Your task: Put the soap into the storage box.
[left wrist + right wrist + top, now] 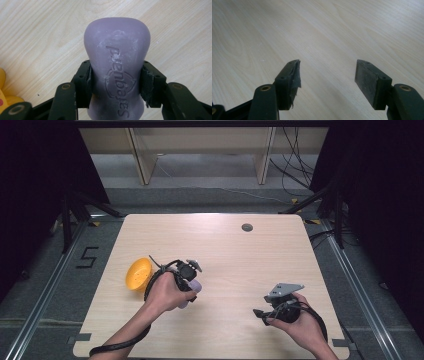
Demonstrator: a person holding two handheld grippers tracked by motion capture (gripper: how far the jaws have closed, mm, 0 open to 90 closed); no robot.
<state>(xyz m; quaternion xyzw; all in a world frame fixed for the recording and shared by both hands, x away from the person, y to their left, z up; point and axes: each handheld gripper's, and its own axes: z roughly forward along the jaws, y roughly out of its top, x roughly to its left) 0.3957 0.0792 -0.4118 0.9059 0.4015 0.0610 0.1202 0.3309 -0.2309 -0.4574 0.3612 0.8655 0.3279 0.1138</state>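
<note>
Purple cup clamped in left gripper; right gripper rests apart, empty.

We see a pale purple cup with embossed lettering, yellow bowl, light woodgrain table, black gripper pads.

Purple bottle – matt, scuffed rubbery plastic; table – pale wood grain.
</note>
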